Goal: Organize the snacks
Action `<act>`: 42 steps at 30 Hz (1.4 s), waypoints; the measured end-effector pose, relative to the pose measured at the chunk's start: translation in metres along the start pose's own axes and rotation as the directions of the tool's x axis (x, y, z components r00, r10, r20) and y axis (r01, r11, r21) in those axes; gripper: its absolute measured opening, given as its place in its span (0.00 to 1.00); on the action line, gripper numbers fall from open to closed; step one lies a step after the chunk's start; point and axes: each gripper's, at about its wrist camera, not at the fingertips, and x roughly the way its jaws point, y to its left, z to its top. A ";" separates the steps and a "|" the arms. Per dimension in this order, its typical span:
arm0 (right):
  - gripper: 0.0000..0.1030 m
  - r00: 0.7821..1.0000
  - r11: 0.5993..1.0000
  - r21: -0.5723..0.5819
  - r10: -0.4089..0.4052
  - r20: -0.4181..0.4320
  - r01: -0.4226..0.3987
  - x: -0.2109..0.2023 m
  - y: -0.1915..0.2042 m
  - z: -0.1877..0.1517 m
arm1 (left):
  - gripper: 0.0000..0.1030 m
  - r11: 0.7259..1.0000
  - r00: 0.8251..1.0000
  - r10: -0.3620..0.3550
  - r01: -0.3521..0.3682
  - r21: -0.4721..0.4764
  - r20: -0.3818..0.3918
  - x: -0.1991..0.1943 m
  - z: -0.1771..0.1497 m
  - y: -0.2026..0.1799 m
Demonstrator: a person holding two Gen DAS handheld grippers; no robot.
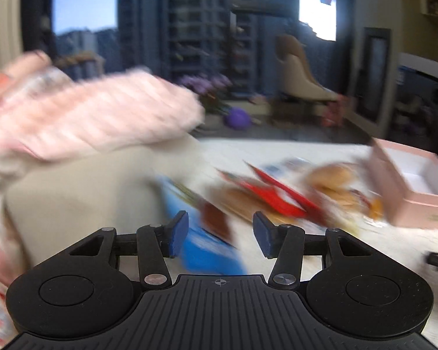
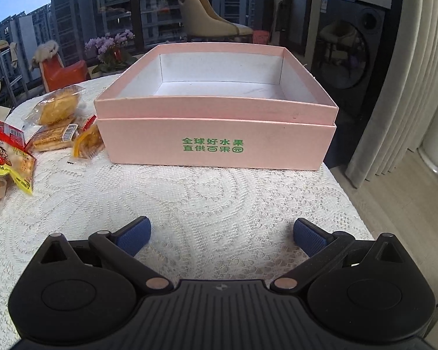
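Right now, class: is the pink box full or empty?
Empty as far as visible. The right wrist view shows the pink box with bare white walls and floor; its near floor is hidden. The snacks lie outside.

One pink box (image 2: 216,134), two tools, several snack packets (image 2: 58,108).

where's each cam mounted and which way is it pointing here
Left wrist: sits on the left gripper, facing across the table at a blurred snack pile; open fingers and a blurred striped sleeve show.
Right wrist: sits on the right gripper, low over the lace tablecloth, facing the pink box; only its open fingers show.
Shared: pink box, snacks, beige chair.
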 end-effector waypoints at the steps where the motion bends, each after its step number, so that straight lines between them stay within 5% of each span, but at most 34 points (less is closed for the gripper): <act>1: 1.00 1.000 1.000 0.000 0.002 0.002 -0.002 0.000 -0.001 -0.001 | 0.52 1.000 1.000 0.011 -0.011 -0.004 -0.011 0.005 0.003 0.004; 8: 1.00 1.000 1.000 0.002 0.011 0.012 -0.011 0.000 -0.002 -0.002 | 0.48 0.998 0.993 0.056 -0.060 -0.036 -0.105 0.055 0.001 0.023; 11: 1.00 1.000 1.000 0.003 0.010 0.015 -0.010 0.000 -0.002 -0.003 | 0.73 0.999 0.993 0.049 -0.049 0.003 -0.111 0.059 -0.005 0.010; 13: 1.00 1.000 1.000 0.003 0.010 0.016 -0.010 0.000 -0.002 -0.003 | 0.81 0.999 0.992 0.044 -0.040 0.032 -0.117 0.062 -0.007 0.003; 18: 1.00 1.000 1.000 0.007 0.012 0.019 -0.013 0.000 -0.002 -0.004 | 0.72 0.996 0.988 -0.085 0.080 -0.049 -0.127 0.059 -0.009 0.002; 21: 1.00 1.000 1.000 0.007 0.012 0.020 -0.012 0.000 -0.002 -0.004 | 0.66 0.996 0.990 -0.063 0.054 -0.071 -0.130 0.069 -0.008 0.005; 24: 1.00 1.000 1.000 0.008 0.012 0.021 -0.012 0.000 -0.002 -0.005 | 0.32 0.991 0.988 -0.072 0.056 -0.121 -0.134 0.082 -0.007 0.009; 25: 1.00 1.000 1.000 0.008 0.012 0.021 -0.012 0.000 -0.002 -0.005 | 0.29 0.990 0.988 -0.076 0.059 -0.127 -0.136 0.085 -0.006 0.010; 33: 1.00 1.000 1.000 0.011 0.015 0.025 -0.015 0.000 -0.002 -0.006 | 0.22 0.981 0.984 -0.161 0.152 -0.119 -0.070 0.070 -0.005 0.001; 38: 1.00 1.000 1.000 0.011 0.015 0.025 -0.015 0.000 -0.002 -0.006 | 0.21 0.944 0.949 -0.316 0.315 -0.097 0.002 0.026 0.004 -0.017; 42: 1.00 1.000 1.000 0.010 0.015 0.025 -0.016 0.000 -0.002 -0.006 | 0.22 0.876 0.877 -0.480 0.479 -0.066 -0.012 0.017 0.005 -0.057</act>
